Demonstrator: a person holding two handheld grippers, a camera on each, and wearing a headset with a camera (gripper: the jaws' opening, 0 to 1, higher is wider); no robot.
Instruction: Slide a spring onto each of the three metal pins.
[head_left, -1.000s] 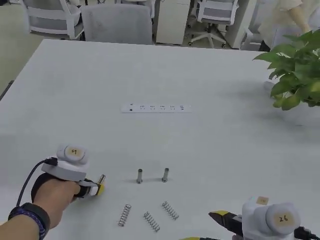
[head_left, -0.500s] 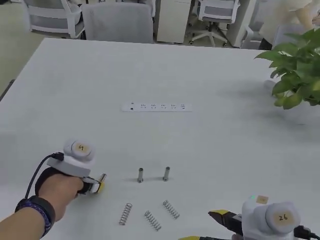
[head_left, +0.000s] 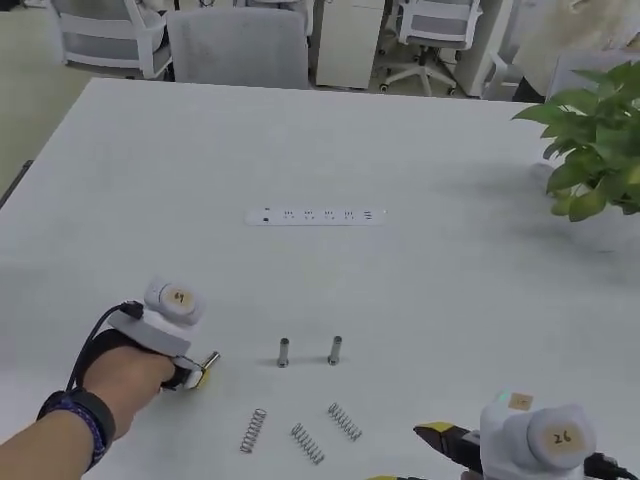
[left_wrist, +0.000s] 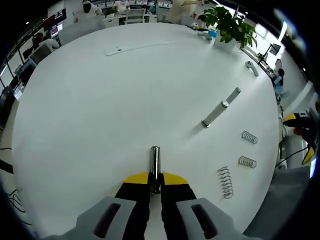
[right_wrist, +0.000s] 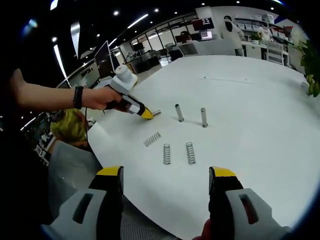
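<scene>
My left gripper (head_left: 203, 369) (left_wrist: 155, 186) is shut on a metal pin (left_wrist: 155, 162) (head_left: 211, 360), which sticks out from its yellow tips just above the white table. Two more pins (head_left: 283, 352) (head_left: 335, 350) stand upright to its right. Three springs (head_left: 252, 430) (head_left: 306, 443) (head_left: 344, 421) lie in front of them. My right gripper (right_wrist: 165, 175) (head_left: 432, 437) hovers open at the table's near edge, right of the springs, with nothing between its jaws. In the right gripper view the springs (right_wrist: 166, 153) lie ahead and the pins (right_wrist: 177, 112) (right_wrist: 203, 117) stand beyond.
A white power strip (head_left: 315, 216) lies across the table's middle. A potted plant (head_left: 592, 150) stands at the far right edge. Office chairs (head_left: 235, 45) line the far side of the table.
The left gripper with its pin has shifted a little to the right, toward the standing pins. The right gripper stays in place.
</scene>
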